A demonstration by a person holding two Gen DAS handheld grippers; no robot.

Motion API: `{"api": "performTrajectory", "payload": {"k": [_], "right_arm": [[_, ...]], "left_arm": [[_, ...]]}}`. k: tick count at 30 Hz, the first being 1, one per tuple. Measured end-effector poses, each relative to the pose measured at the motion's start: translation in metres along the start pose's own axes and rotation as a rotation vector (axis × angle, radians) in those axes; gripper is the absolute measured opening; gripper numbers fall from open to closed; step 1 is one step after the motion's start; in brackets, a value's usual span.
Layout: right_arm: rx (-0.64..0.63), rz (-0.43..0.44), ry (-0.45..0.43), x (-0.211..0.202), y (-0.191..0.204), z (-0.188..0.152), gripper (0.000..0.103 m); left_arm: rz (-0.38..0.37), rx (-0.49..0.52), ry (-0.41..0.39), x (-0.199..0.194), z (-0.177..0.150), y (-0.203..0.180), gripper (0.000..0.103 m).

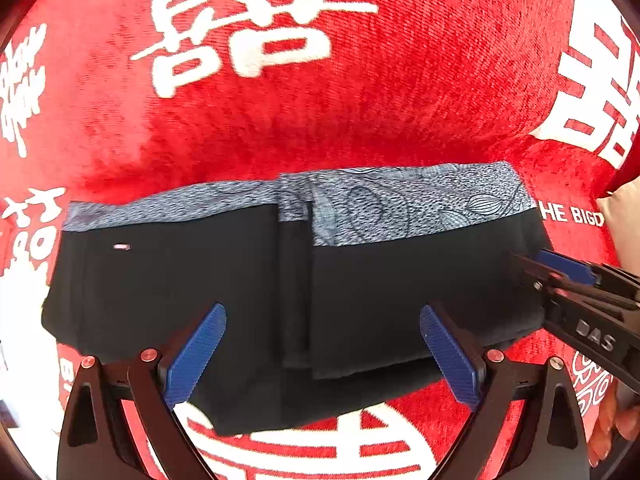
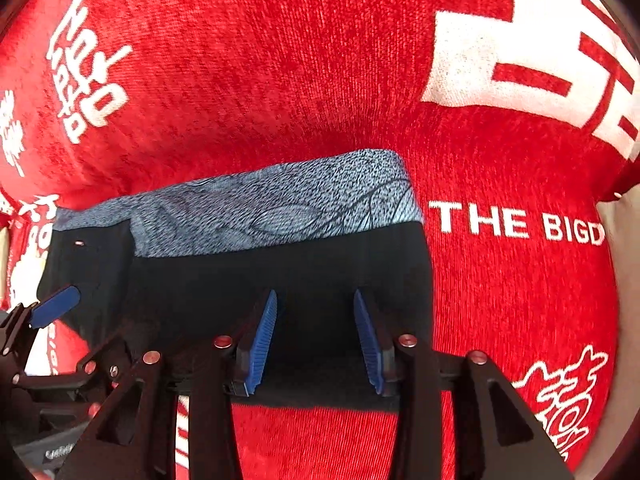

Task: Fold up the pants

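The black pants (image 1: 224, 288) lie folded into a compact rectangle on the red cloth, with a grey patterned waistband (image 1: 400, 204) along the far edge. My left gripper (image 1: 322, 354) is open and empty, hovering over the near edge of the fold. My right gripper (image 2: 316, 340) is open and empty over the right part of the pants (image 2: 280, 280). It shows at the right in the left wrist view (image 1: 532, 276). The left gripper's blue pad (image 2: 56, 306) shows at the left in the right wrist view.
A red plush cloth (image 1: 360, 80) with white characters and lettering covers the whole surface around the pants (image 2: 500, 280). A person's fingers (image 1: 612, 428) hold the right tool at the lower right.
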State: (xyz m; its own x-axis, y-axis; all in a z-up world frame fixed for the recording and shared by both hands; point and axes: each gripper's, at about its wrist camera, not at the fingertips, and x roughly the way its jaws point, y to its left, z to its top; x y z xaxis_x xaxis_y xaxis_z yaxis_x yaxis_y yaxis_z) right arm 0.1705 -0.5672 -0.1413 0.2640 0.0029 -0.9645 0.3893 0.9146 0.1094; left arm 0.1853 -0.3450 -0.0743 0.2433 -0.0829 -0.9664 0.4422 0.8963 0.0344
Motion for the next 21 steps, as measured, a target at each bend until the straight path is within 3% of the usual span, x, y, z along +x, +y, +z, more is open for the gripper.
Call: {"api": "performTrajectory", "payload": {"k": [2, 5, 11, 21], "right_arm": [[-0.002, 0.008, -0.005, -0.01, 0.005, -0.006, 0.06], [-0.027, -0.01, -0.016, -0.022, 0.011, -0.018, 0.067], [-0.104, -0.007, -0.012, -0.035, 0.029, -0.043, 0.068], [-0.084, 0.006, 0.022, -0.034, 0.072, -0.068, 0.068]], "left_arm": [[0.019, -0.009, 0.003, -0.006, -0.004, 0.004, 0.098], [0.026, -0.039, 0.005, -0.015, -0.012, 0.013, 0.098], [0.013, -0.092, 0.015, -0.015, -0.035, 0.032, 0.098], [0.032, -0.077, 0.067, -0.006, -0.057, 0.079, 0.098]]}}
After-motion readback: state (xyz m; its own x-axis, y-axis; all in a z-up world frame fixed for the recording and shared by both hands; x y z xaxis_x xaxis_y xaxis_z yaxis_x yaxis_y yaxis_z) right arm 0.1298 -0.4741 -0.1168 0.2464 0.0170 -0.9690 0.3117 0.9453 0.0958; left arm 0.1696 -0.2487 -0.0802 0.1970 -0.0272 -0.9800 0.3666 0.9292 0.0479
